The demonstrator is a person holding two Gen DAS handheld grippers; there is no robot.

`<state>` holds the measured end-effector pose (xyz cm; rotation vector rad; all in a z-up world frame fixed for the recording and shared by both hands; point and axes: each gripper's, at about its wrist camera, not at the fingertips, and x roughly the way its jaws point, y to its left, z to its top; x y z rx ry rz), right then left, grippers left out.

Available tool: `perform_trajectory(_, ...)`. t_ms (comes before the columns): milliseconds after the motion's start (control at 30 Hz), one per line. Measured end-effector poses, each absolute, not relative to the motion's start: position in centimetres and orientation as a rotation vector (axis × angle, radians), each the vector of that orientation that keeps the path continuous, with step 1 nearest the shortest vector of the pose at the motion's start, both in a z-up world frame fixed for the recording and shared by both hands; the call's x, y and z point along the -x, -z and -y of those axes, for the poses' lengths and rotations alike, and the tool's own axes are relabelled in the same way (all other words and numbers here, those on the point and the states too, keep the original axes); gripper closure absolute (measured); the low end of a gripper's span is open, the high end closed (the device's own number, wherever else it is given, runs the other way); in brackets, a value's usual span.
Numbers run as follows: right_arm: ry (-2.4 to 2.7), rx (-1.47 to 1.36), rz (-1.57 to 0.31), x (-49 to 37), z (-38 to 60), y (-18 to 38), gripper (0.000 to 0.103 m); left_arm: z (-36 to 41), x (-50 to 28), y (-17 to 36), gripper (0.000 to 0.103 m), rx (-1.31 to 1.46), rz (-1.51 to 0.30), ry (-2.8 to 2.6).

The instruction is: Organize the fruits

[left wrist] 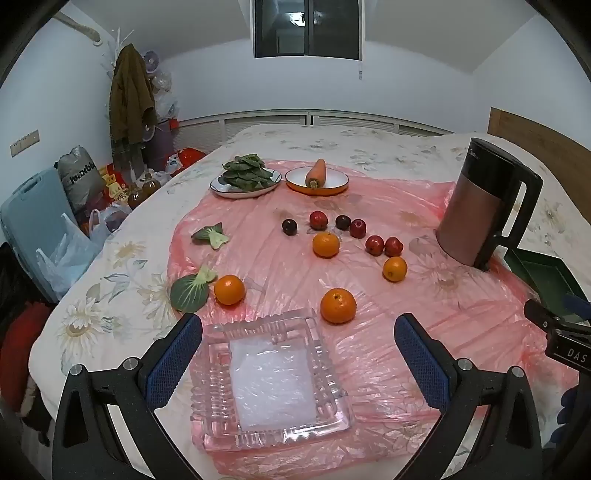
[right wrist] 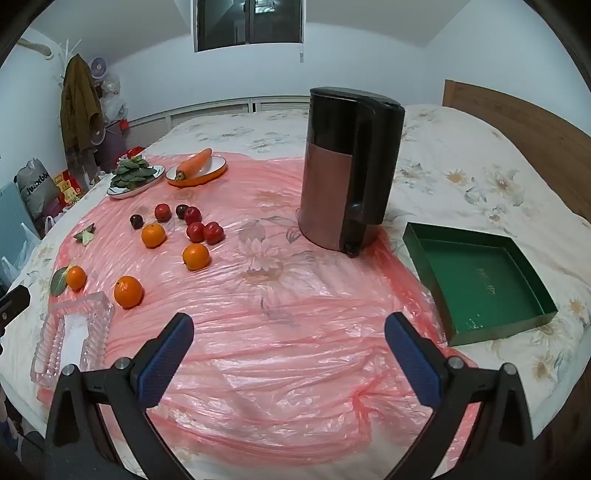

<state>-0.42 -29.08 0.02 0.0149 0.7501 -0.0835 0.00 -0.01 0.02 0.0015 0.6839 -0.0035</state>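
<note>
Two fisheye wrist views look forward and down across a bed draped in pink plastic sheet (left wrist: 369,229), toward the far wall and its dark window (left wrist: 306,27).

The left view sits low and close over the glass dish (left wrist: 271,376), which lies between its spread tongs (left wrist: 298,345).

The right view, set further right, hovers over bare sheet, with the green box (right wrist: 476,284) close on its right side.

Both views share the kettle (right wrist: 343,166), the scattered oranges and the two plates beyond (the dish slips to the right view's left edge).
</note>
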Motion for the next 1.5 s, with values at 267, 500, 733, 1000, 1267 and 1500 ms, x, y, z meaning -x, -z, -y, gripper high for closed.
perform_trajectory(267,0.08,-0.027,-0.748,0.4,29.2,0.2,0.0,-0.1,-0.1,0.4,0.001,0.005,-0.693,0.02)
perform_trajectory(500,0.083,-0.024,-0.752,0.5,29.2,0.3,0.0,0.5,0.3,1.0,0.001,0.014,-0.677,0.034)
perform_trajectory(733,0.083,-0.027,-0.756,0.5,29.4,0.4,0.0,0.3,0.4,1.2,0.001,0.031,-0.674,0.029)
perform_trajectory(1000,0.078,-0.035,-0.761,0.4,29.7,0.8,0.0,0.1,0.4,1.8,0.001,0.045,-0.682,0.059)
perform_trajectory(1267,0.059,-0.054,-0.776,-0.1,29.5,1.3,0.0,1.1,0.7,2.3,0.001,-0.003,-0.673,0.106)
perform_trajectory(1500,0.047,-0.071,-0.776,-0.2,29.7,1.4,0.0,1.4,0.4,2.6,0.001,-0.027,-0.69,0.124)
